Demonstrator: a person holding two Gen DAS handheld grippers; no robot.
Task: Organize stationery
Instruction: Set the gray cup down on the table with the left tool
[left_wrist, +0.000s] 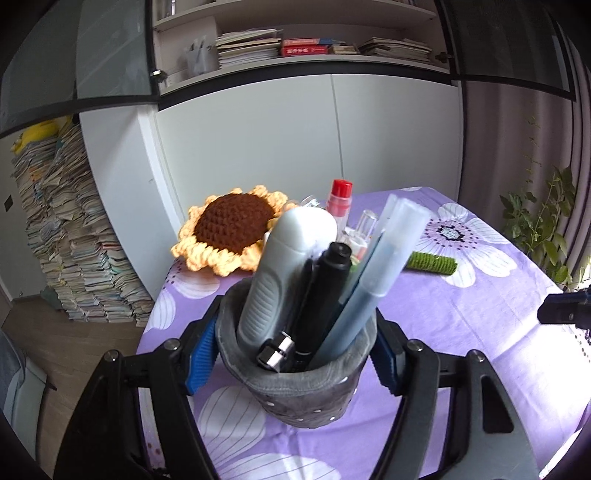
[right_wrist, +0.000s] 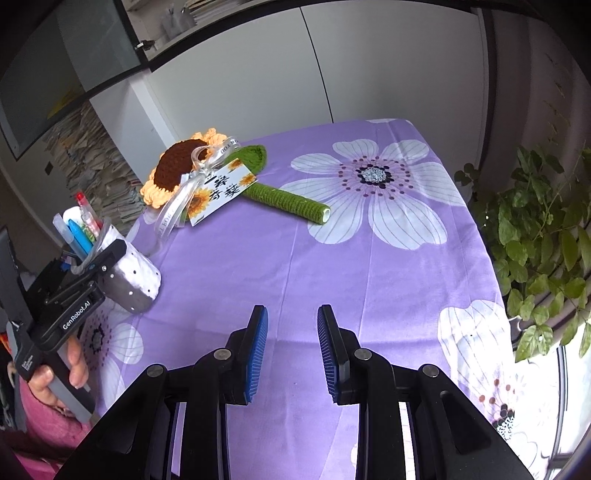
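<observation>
surface: table, purple floral cloth (right_wrist: 258, 258) | on it: crochet sunflower (right_wrist: 177, 170)

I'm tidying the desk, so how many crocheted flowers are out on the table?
1. The crocheted sunflower lies at the far left of the purple tablecloth, green stem pointing right, a card tied on. The near table edge is out of view.
</observation>
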